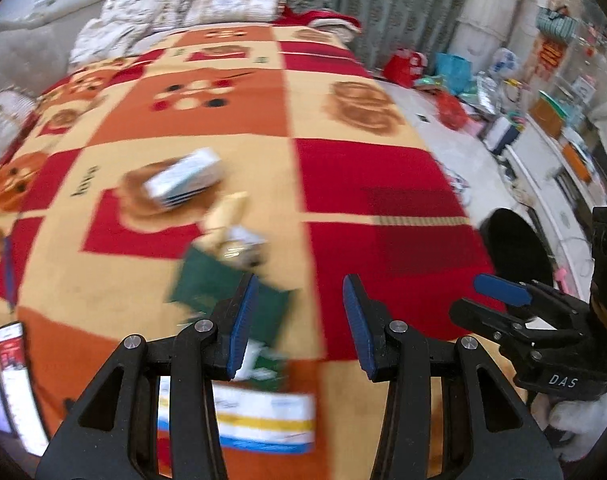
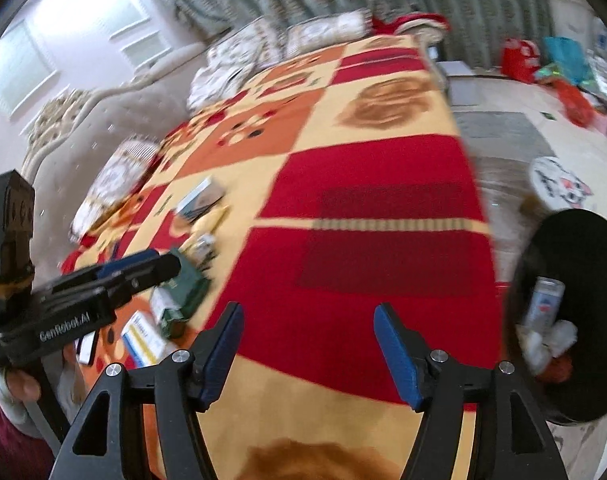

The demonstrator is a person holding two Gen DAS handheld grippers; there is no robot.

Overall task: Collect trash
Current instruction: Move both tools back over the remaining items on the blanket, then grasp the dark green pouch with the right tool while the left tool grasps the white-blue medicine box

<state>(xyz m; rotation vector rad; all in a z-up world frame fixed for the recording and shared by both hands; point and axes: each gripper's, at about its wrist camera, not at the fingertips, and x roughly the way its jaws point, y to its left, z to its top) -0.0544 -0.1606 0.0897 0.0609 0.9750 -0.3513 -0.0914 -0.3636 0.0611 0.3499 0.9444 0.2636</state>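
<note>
Trash lies on a bed with a red, orange and cream blanket (image 1: 363, 168). In the left wrist view I see a white and blue box (image 1: 187, 178), a cream wrapper (image 1: 227, 212), crumpled packaging (image 1: 243, 246), a green packet (image 1: 223, 300) and a white box with yellow and blue stripes (image 1: 263, 420). My left gripper (image 1: 299, 320) is open and empty above the green packet's right edge. My right gripper (image 2: 309, 350) is open and empty over the red patch; it also shows in the left wrist view (image 1: 499, 300). A black bin (image 2: 575, 312) at the bed's right side holds a box and white tissue.
Pillows (image 1: 207, 8) lie at the head of the bed. Two phones (image 1: 11, 376) lie at the left edge. Bags and clutter (image 1: 455, 76) stand on the floor to the right, along a white cabinet (image 1: 543, 184). A round stool (image 2: 559, 184) stands beyond the bin.
</note>
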